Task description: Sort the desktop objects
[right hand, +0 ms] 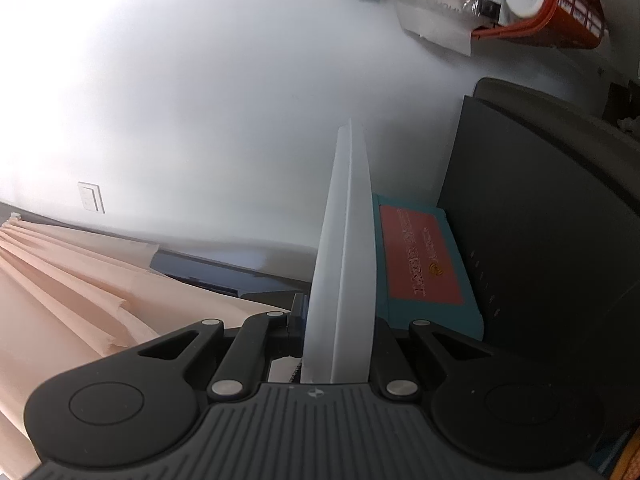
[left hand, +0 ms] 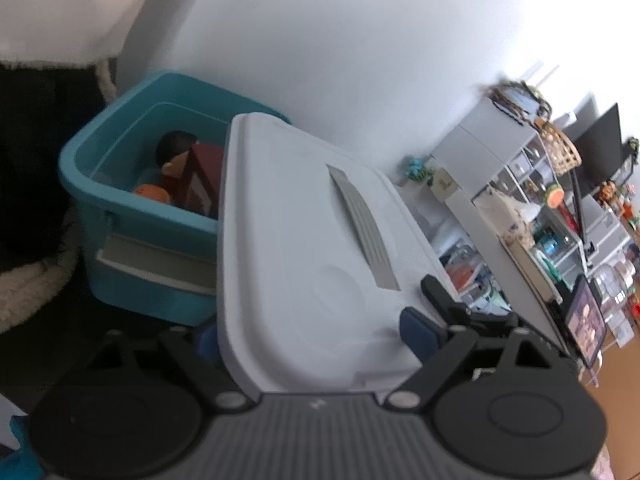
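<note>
Lid, white plastic, nearest, lying between wide-spread jaws of left gripper, blue pads not clearly pressing it. Same lid seen edge-on, clamped in closed right gripper. Farther left, teal bin holding toys. Far right, cluttered shelves.

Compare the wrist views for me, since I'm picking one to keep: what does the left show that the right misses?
Left only: the open blue bin with toys inside, cluttered shelves, and the lid's broad top between the wide-set left gripper.
Right only: the right gripper shut on the lid's thin edge, a teal book, an orange basket, and a pink curtain.
Both: the white lid and the wall.
</note>
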